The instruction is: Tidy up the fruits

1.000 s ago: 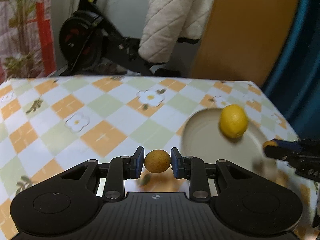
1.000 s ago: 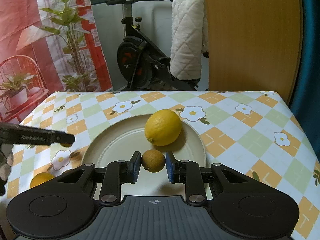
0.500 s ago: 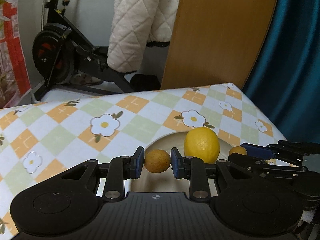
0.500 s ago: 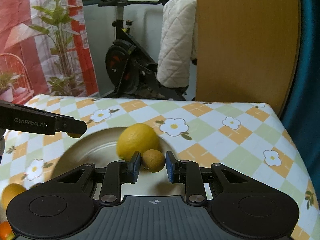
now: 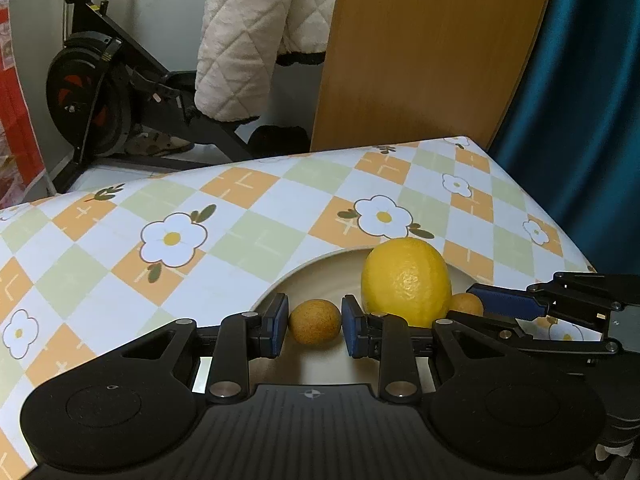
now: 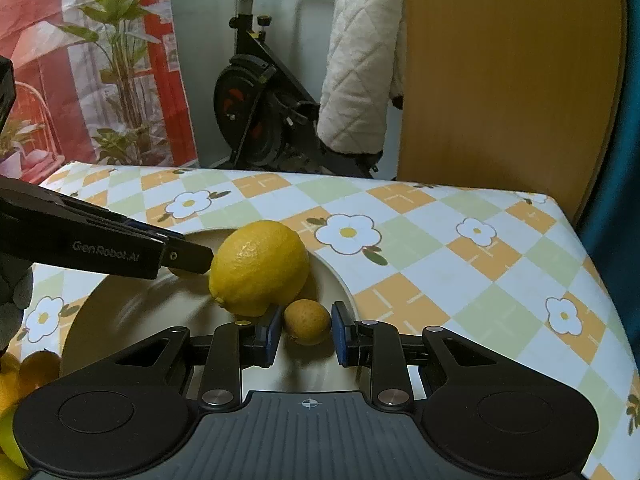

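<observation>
A cream plate (image 5: pixel 320 272) (image 6: pixel 120 312) lies on the flowered tablecloth with a yellow lemon (image 5: pixel 404 280) (image 6: pixel 260 266) on it. My left gripper (image 5: pixel 315 326) is shut on a small brown round fruit (image 5: pixel 315 322) low over the plate's left part, beside the lemon. My right gripper (image 6: pixel 307 326) is shut on a second small brown fruit (image 6: pixel 307 320) at the plate's right rim, touching the lemon's right side. Each gripper shows in the other's view: the right one (image 5: pixel 504 304) and the left one (image 6: pixel 188 258).
Yellow and orange fruits (image 6: pixel 24 376) lie at the table's left front corner. The table's right edge (image 6: pixel 600 280) runs close to the plate. Behind the table stand an exercise bike (image 6: pixel 256 120), a wooden panel (image 6: pixel 500 80) and a blue curtain (image 5: pixel 580 120).
Both grippers have moved in over the plate with their fruits and lowered. The left came from the table's left side to beside the lemon; the right shifted to the lemon's right.
</observation>
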